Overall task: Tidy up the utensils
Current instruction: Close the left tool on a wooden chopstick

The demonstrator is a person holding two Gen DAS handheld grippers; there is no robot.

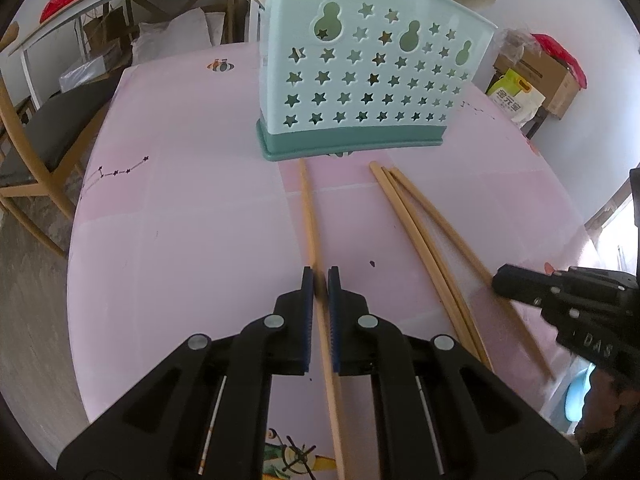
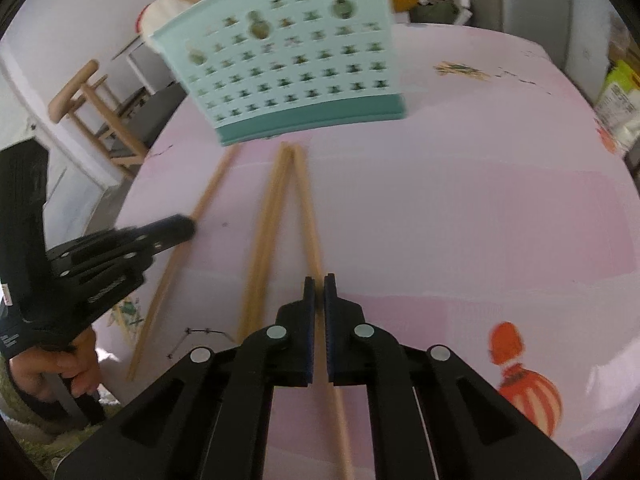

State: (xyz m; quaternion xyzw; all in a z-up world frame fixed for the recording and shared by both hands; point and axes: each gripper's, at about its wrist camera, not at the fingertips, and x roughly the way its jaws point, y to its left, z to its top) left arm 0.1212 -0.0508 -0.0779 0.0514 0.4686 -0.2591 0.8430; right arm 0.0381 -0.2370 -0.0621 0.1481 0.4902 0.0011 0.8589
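Note:
A mint-green utensil holder [image 1: 360,76] with star holes stands on the pink table [image 1: 180,220], with spoons and chopsticks in it. Several wooden chopsticks lie in front of it. My left gripper [image 1: 320,276] is shut on a single chopstick [image 1: 308,208] that points at the holder's base. My right gripper [image 2: 319,280] is shut on the rightmost chopstick [image 2: 306,200]. Two more chopsticks [image 2: 266,220] lie together just left of it. The holder [image 2: 296,64] shows blurred in the right wrist view. The left gripper [image 2: 176,228] appears there too, and the right gripper [image 1: 504,280] in the left wrist view.
A wooden chair [image 1: 44,148] stands at the table's left edge. A cardboard box [image 1: 548,76] and a bag [image 1: 516,96] sit beyond the right edge. A cluttered shelf [image 1: 80,4] stands behind. Printed cartoons mark the tablecloth [image 2: 516,376].

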